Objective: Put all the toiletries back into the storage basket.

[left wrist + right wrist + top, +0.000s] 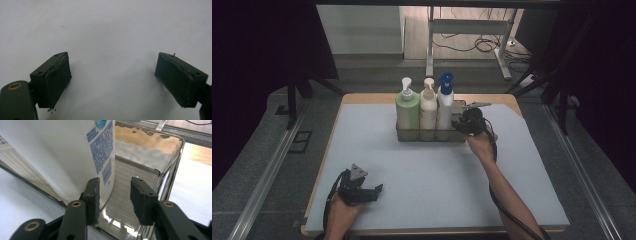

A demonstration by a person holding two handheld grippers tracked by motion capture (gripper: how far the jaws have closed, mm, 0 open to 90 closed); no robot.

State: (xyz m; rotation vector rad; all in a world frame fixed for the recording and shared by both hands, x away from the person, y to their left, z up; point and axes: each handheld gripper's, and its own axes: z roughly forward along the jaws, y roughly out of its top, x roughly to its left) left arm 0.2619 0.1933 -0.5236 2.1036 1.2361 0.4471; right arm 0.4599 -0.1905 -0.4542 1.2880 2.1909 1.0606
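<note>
- The white bottle with the blue pump [444, 102] stands upright at the right end of a row of three in a clear plastic organiser tray [430, 135], at the far middle of the desk [422, 170]. Next to it are a cream pump bottle [428, 105] and a green pump bottle [407, 107]. Packed side by side, they prop each other up.
- The right tongs [113, 200] sit at the tray's right end, jaws part-way apart with a gap between them. The left jaw is close against the white bottle's base, the right one clear of it, so nothing is clamped. This looks like a release after setting the bottle in.
- The left tongs [112, 80] rest wide apart over bare desk near the front left, idle and out of the way.
- The white bottle's label [101, 152] carries blue small print, too fine to read; no brand name can be made out.
</note>
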